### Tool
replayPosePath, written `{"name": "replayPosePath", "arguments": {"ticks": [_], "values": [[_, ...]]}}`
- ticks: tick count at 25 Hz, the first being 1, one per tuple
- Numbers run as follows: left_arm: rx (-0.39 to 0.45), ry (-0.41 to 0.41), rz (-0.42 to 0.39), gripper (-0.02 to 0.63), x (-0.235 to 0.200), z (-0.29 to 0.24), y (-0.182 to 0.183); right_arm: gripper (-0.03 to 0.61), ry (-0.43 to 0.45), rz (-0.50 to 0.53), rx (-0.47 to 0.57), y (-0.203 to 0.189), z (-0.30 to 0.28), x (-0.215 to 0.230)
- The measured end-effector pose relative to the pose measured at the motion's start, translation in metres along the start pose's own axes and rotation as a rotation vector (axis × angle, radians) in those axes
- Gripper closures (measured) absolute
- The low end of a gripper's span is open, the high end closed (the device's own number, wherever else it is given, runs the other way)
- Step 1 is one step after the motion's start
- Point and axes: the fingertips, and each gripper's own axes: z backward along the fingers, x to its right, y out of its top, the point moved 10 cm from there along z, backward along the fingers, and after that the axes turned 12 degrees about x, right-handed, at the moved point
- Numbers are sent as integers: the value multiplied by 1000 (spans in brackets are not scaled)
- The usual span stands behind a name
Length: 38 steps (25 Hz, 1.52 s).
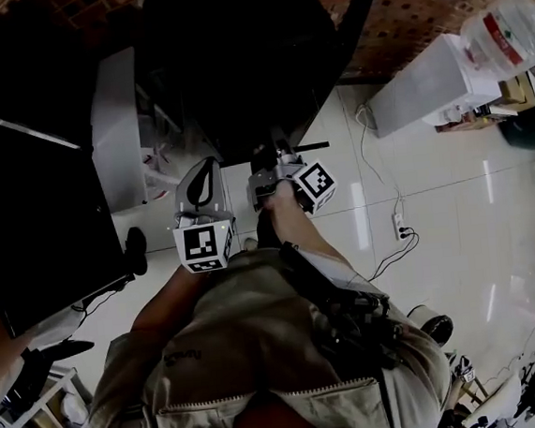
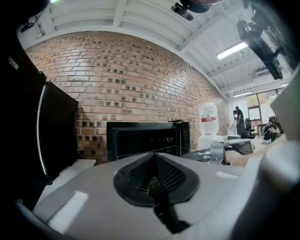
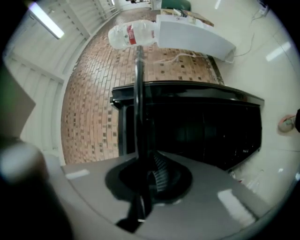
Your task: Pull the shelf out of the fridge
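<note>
While the right gripper (image 3: 147, 178) pinches the shelf (image 3: 138, 108) by one thin edge, the main risk is slip or twist: one narrow grip, w/ the left gripper (image 2: 152, 180) pressed shut on nothing and not supporting. A skewed pull could jam it in the fridge (image 3: 201, 126) rails, or drop it. The shelf looks like a thin, dark, prob. glass pane, seen edge-on. It runs from the jaws toward the fridge's open front. No bench in shot; floor below.

Two grippers (image 1: 206, 163) (image 1: 275, 153), one fridge (image 3: 201, 126), one shelf (image 3: 138, 117)
</note>
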Motion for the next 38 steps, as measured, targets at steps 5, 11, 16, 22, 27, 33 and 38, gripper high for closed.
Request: {"name": "replayPosePath", "arguments": {"ticks": [5,11,16,22,27,33,38], "values": [[23,-2,15,607,12,26,10,568,-3,-2,2,4,37,-20],[55,31,32,608,12,38,26,568,-5,10,10,12,63,-43],[81,68,54,607,14,43,39,568,7,9,20,23,67,-56],[104,114,43,607,29,44,56,568,6,12,-2,39,78,-68],[93,137,38,607,45,47,60,566,-4,36,-27,55,95,-75],[101,140,36,607,65,60,64,566,-20,44,-35,73,117,-78],[81,142,46,607,72,75,62,566,-13,49,-25,82,130,-81]]}}
